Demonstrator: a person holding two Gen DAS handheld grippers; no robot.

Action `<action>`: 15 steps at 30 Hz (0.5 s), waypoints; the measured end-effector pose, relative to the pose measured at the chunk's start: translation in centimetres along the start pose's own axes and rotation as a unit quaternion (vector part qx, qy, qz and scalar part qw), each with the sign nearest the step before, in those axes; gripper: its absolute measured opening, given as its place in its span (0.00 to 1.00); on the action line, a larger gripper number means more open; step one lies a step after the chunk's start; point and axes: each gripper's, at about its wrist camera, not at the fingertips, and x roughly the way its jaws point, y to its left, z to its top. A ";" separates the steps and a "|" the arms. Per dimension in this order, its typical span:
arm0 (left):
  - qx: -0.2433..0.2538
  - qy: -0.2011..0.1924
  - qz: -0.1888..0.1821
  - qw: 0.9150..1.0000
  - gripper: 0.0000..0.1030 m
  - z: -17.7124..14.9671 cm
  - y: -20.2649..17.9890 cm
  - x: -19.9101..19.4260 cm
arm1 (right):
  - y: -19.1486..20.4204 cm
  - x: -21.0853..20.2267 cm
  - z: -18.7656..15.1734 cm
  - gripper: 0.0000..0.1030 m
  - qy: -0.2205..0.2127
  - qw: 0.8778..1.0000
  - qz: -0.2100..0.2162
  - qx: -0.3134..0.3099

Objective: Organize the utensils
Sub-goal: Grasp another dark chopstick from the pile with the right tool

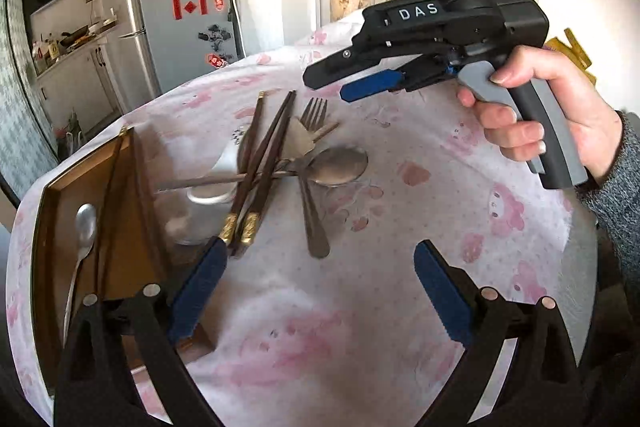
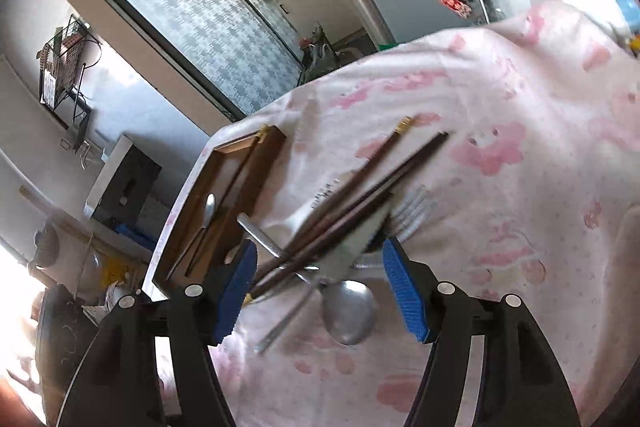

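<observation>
Pink-print worktop [image 1: 360, 327] has bare cloth near and right; wooden tray [image 1: 56, 187] sits at its left edge, small spoon [image 1: 85, 223] inside. Left tongs [image 1: 316, 291] gape wide, empty. Right tongs [image 2: 320, 291] hover spread over the utensil pile [image 1: 280, 155], gripping nothing. Fridge [image 1: 168, 15] behind.

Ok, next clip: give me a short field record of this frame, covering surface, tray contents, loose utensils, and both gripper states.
surface: pink-print tablecloth
tray: wooden tray at the table's left edge, holding a small spoon and chopsticks
loose pile: dark chopsticks, fork, large metal spoon, white ceramic spoon, overlapping
left hand-held gripper: open, empty, near pile
right hand-held gripper: open, empty, above pile
</observation>
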 end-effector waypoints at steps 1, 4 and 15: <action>-0.003 0.001 -0.002 1.000 0.80 0.2 0.1 0.3 | -0.2 0.0 0.0 0.64 0.000 1.000 0.001 0.001; -0.033 0.020 0.001 0.999 0.63 1.0 1.6 1.7 | -0.7 0.1 -0.3 0.64 0.000 1.000 0.005 -0.002; -0.041 0.040 0.034 0.998 0.37 1.1 4.0 3.4 | -0.5 0.9 0.2 0.64 -0.004 1.000 0.017 -0.013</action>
